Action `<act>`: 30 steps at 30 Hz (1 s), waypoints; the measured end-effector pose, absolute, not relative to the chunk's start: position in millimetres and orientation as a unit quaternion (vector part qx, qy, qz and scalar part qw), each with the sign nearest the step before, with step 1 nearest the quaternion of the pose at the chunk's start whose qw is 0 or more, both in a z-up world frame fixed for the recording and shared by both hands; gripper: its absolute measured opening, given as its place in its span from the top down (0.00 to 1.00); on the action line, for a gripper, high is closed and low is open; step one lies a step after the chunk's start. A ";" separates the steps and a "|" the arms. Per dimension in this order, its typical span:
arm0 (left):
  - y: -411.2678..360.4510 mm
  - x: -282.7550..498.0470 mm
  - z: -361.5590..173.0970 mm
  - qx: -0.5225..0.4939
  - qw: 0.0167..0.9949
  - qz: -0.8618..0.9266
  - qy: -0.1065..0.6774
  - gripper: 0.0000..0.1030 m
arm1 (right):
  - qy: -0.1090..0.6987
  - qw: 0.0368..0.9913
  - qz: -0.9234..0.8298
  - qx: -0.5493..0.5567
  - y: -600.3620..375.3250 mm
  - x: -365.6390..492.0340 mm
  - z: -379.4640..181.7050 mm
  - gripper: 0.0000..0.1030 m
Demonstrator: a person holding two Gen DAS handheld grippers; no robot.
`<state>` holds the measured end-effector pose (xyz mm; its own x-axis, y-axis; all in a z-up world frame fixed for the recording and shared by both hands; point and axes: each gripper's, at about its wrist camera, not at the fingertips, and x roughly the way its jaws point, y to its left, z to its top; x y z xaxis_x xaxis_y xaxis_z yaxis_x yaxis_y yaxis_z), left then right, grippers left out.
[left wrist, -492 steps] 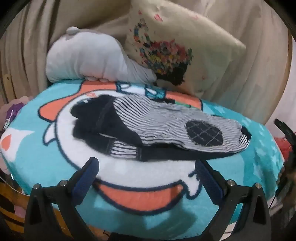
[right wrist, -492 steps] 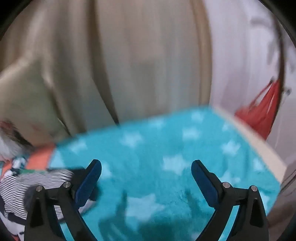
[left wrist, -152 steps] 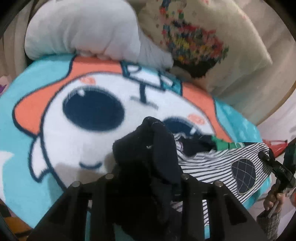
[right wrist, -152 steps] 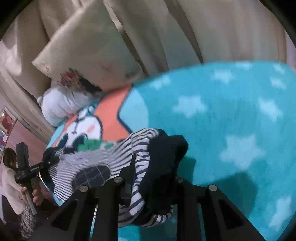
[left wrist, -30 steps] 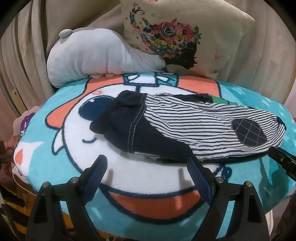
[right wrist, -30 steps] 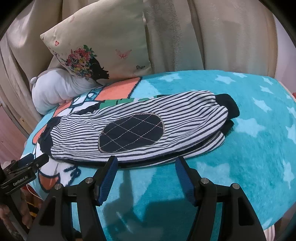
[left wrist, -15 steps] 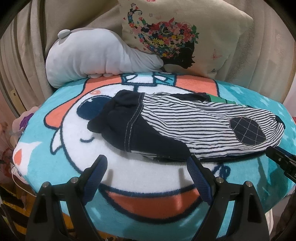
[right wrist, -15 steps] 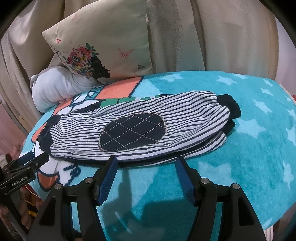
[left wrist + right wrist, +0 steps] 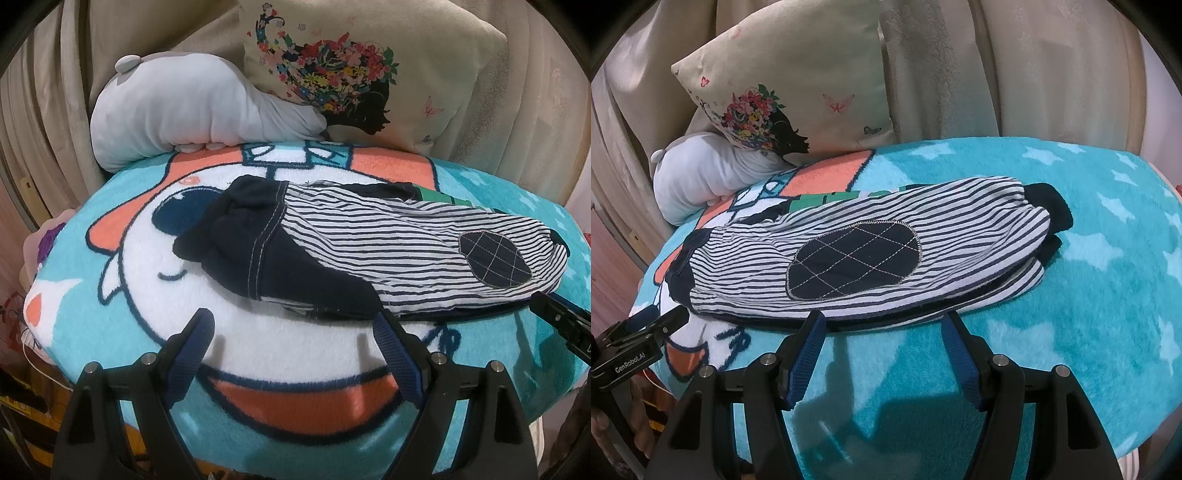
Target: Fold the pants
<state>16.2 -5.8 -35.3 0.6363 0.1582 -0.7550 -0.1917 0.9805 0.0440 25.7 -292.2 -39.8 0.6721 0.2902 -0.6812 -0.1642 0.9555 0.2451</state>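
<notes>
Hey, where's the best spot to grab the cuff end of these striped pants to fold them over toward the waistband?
Probably the dark ribbed cuffs at the far right end of the striped pants. The two legs lie stacked there, so one pinch takes both layers. Bring the open right claw in low from the near edge, one finger sliding under the stack along the blanket, then carry them toward the navy waistband.

The pants (image 9: 886,236) are navy-and-white striped with a navy quilted patch (image 9: 853,258); the blanket (image 9: 1108,295) is turquoise with pale stars.
</notes>
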 end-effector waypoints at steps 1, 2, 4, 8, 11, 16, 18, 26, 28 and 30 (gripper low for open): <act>-5.6 16.1 -35.7 -0.020 0.904 0.097 0.416 0.16 | 0.385 0.911 0.124 0.082 -292.2 25.7 -39.8 0.32; -5.7 16.2 -35.6 -0.020 0.904 0.097 0.416 0.16 | 0.385 0.911 0.124 0.082 -292.1 25.7 -39.8 0.32; -6.0 16.0 -35.7 -0.020 0.904 0.097 0.417 0.16 | 0.385 0.911 0.124 0.083 -292.3 25.6 -39.9 0.32; -5.3 16.2 -36.8 -0.022 0.903 0.096 0.418 0.16 | 0.386 0.910 0.124 0.083 -292.6 26.4 -39.7 0.32; -5.2 16.3 -37.3 -0.023 0.902 0.096 0.420 0.16 | 0.388 0.909 0.124 0.084 -292.0 26.4 -40.8 0.32; -4.8 16.9 -37.9 -0.023 0.902 0.095 0.421 0.16 | 0.388 0.909 0.124 0.084 -291.8 26.6 -41.2 0.32; -5.0 16.6 -38.2 -0.023 0.902 0.095 0.421 0.16 | 0.388 0.909 0.124 0.085 -291.7 26.7 -41.2 0.32; -5.8 17.7 -37.4 -0.022 0.902 0.095 0.421 0.16 | 0.389 0.909 0.124 0.085 -291.8 27.2 -42.1 0.32; -7.4 18.3 -35.9 -0.021 0.902 0.092 0.422 0.16 | 0.388 0.909 0.124 0.085 -292.5 26.2 -41.6 0.32; -13.6 21.2 -27.7 -0.016 0.905 0.074 0.418 0.16 | 0.380 0.914 0.118 0.084 -298.3 23.8 -37.9 0.32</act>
<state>21.2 -13.6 -27.7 0.6392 0.1199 -0.7597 -0.1469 0.9886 0.0325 23.8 -298.3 -37.9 0.6833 0.2801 -0.6742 -0.1520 0.9578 0.2439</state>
